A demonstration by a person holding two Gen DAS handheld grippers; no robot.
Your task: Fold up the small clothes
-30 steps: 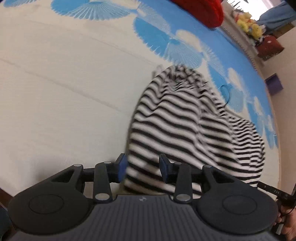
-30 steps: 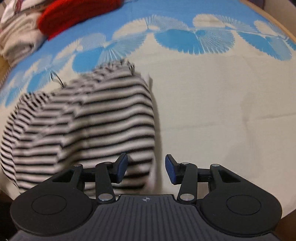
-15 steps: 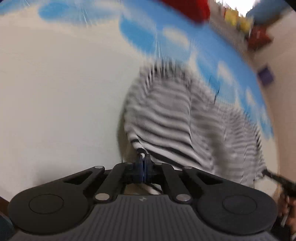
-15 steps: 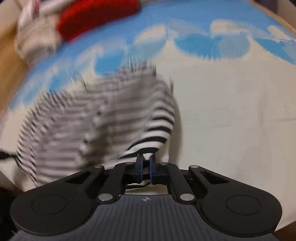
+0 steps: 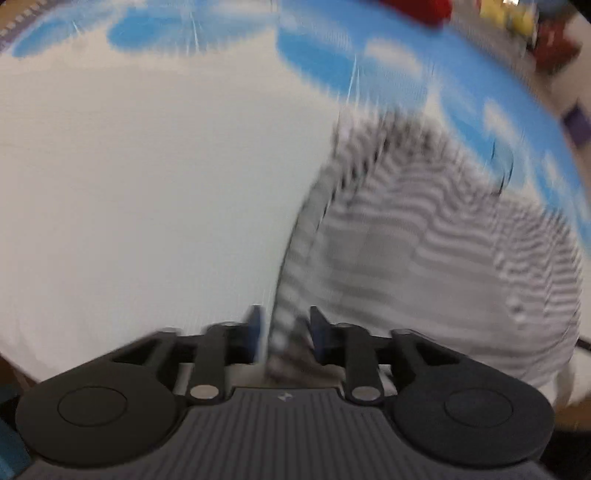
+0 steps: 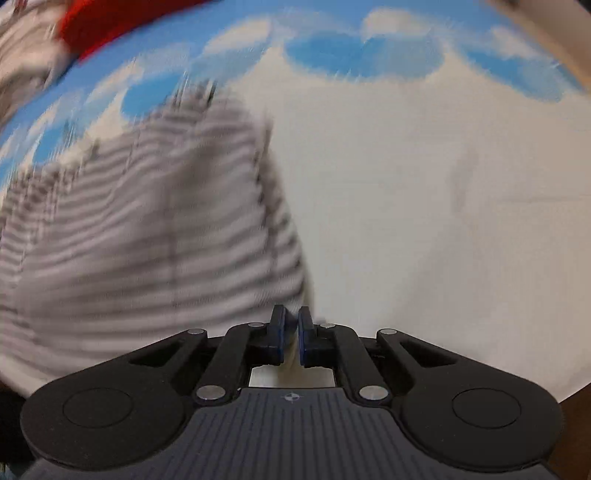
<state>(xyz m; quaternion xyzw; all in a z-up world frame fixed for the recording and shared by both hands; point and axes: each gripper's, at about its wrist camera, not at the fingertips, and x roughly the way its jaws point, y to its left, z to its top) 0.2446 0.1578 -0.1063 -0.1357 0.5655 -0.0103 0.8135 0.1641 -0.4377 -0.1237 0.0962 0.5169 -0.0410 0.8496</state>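
A black-and-white striped garment (image 5: pixel 424 236) lies on the white and blue cloth, blurred by motion. My left gripper (image 5: pixel 284 332) is open, its blue pads apart with the garment's near left edge between them. In the right wrist view the garment (image 6: pixel 147 229) fills the left half. My right gripper (image 6: pixel 291 332) is nearly shut, pads a narrow gap apart on the garment's near right corner.
The cloth (image 5: pixel 147 184) is white with blue fan patterns along its far side. A red knitted item (image 6: pixel 110 18) and pale folded clothes (image 6: pixel 22 66) lie at the far left in the right wrist view. Toys and boxes (image 5: pixel 535 33) stand beyond the cloth.
My left gripper, shut on the garment's edge half a second ago, has opened. My right gripper stays closed on its corner. Both views moved, and the garment lies lower and flatter.
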